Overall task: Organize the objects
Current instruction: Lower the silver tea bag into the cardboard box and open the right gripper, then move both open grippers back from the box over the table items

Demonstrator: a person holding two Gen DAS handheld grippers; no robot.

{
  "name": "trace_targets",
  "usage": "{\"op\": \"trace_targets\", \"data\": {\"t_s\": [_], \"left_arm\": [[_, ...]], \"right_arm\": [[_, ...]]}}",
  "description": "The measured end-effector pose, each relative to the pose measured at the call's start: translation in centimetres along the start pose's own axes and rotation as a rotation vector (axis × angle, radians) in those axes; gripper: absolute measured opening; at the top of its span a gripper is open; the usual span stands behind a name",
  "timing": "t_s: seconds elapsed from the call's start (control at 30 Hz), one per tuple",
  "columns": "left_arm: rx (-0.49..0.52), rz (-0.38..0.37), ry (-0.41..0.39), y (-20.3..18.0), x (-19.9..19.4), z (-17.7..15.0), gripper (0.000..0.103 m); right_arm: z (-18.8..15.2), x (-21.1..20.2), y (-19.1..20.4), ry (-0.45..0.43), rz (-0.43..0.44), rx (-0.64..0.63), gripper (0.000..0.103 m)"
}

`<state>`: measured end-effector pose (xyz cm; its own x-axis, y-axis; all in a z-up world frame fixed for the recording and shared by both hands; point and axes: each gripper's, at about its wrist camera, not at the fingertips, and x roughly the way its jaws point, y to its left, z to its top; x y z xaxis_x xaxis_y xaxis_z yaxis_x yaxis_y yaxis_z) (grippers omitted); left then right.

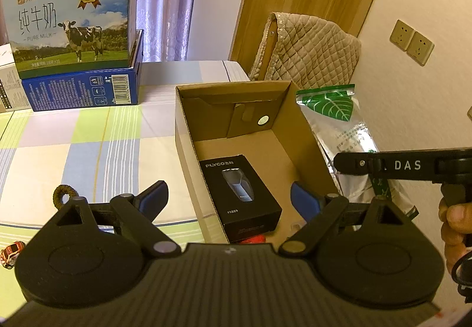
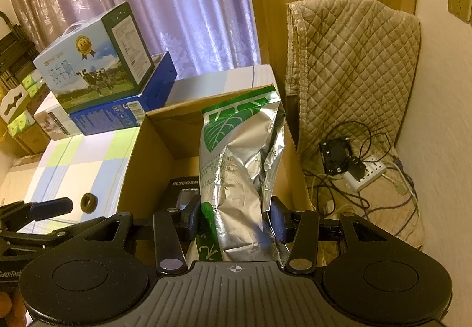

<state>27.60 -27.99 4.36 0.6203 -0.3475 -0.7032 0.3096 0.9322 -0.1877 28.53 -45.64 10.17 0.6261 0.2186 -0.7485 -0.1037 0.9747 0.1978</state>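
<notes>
- The tabletop (image 1: 88, 132), covered with a checked cloth, is carrying everything; its left part is giving you wide free room, while the right edge is lying close to the wall and the padded chair (image 2: 354, 67).
- The milk cartons (image 1: 70, 32) are standing stacked at the far left corner, well apart from your work, so they are not getting in your way.
- The cardboard box (image 1: 188, 150) is sitting open near the right edge, I think as the collecting place; its tall walls are asking you to come in from above.
- You are holding the silver pouch (image 2: 244, 167) in the right gripper (image 2: 236, 222), with the jaws closed on its lower part. It is standing upright over the right side of the box, probably so it can go down beside the contents.
- The black shaver box (image 1: 240, 197) is already lying flat on the box floor, near the front, and the floor behind and to the right of it is free.
- Your left gripper (image 1: 227, 197) is hovering before the box with jaws wide apart and holding nothing.
- A brown hair tie (image 1: 63, 195) and a toy car (image 1: 11, 254) are waiting on the cloth at the left, apart from the box.
</notes>
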Motion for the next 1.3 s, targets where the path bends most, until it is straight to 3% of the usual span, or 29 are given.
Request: {"op": "trace_targets", "data": {"t_s": [0.07, 0.17, 0.2, 0.8, 1.3], "left_arm": [[-0.004, -0.001, 0.000, 0.1, 0.0, 0.0, 0.088], [-0.003, 0.002, 0.002, 0.3, 0.0, -0.2, 0.088], [0.000, 0.002, 0.003, 0.4, 0.0, -0.2, 0.088], [-0.007, 0.011, 0.006, 1.1, -1.2, -0.9, 0.088], [-0.009, 0.023, -0.032, 0.9, -7.4, -2.8, 0.099]], "right_arm": [[0.3, 0.2, -0.1, -0.027, 0.016, 0.010, 0.046], [0.6, -0.1, -0.6, -0.102, 0.064, 0.038, 0.066], [0.7, -0.1, -0.7, -0.107, 0.065, 0.048, 0.067], [-0.9, -1.4, -0.5, -0.051, 0.042, 0.050, 0.067], [-4.5, -7.3, 1.6, -0.039, 0.024, 0.038, 0.067]]}}
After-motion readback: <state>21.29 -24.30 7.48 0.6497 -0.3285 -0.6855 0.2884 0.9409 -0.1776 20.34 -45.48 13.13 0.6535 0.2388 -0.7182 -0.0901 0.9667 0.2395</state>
